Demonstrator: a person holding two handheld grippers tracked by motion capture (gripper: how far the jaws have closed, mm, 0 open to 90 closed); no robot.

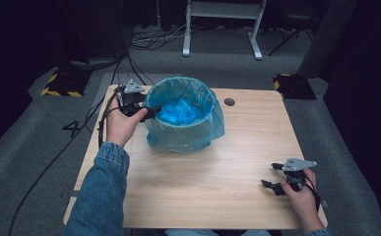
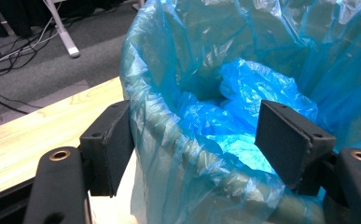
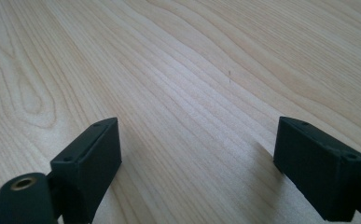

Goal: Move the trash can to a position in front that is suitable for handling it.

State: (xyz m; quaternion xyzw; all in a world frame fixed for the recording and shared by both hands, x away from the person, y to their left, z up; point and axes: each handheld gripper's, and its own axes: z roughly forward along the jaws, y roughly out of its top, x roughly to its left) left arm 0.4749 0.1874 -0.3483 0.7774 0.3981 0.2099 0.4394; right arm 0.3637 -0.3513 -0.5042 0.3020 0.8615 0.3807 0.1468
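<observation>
The left gripper [image 2: 194, 149] had its two black fingers [image 2: 108, 147] spread wide astride the rolled rim of the blue bin liner [image 2: 169, 135], one outside and one inside, neither pressing it. Crumpled blue plastic [image 2: 248, 93] lay within. The pale wooden surface [image 2: 43, 130] filled the left of the frame.

Bin [image 1: 185, 120] blocks the table's [image 1: 217, 182] far left.

one bin [image 1: 183, 135] lined with one blue bag [image 1: 204, 129]; one crumpled blue plastic wad [image 1: 179, 112] inside. two handheld grippers: left gripper [image 1: 148, 112], right gripper [image 1: 271, 177]. one wooden table [image 1: 217, 177], with one round grommet [image 1: 229, 102]. two yellow-black floor blocks [image 1: 62, 83].
</observation>
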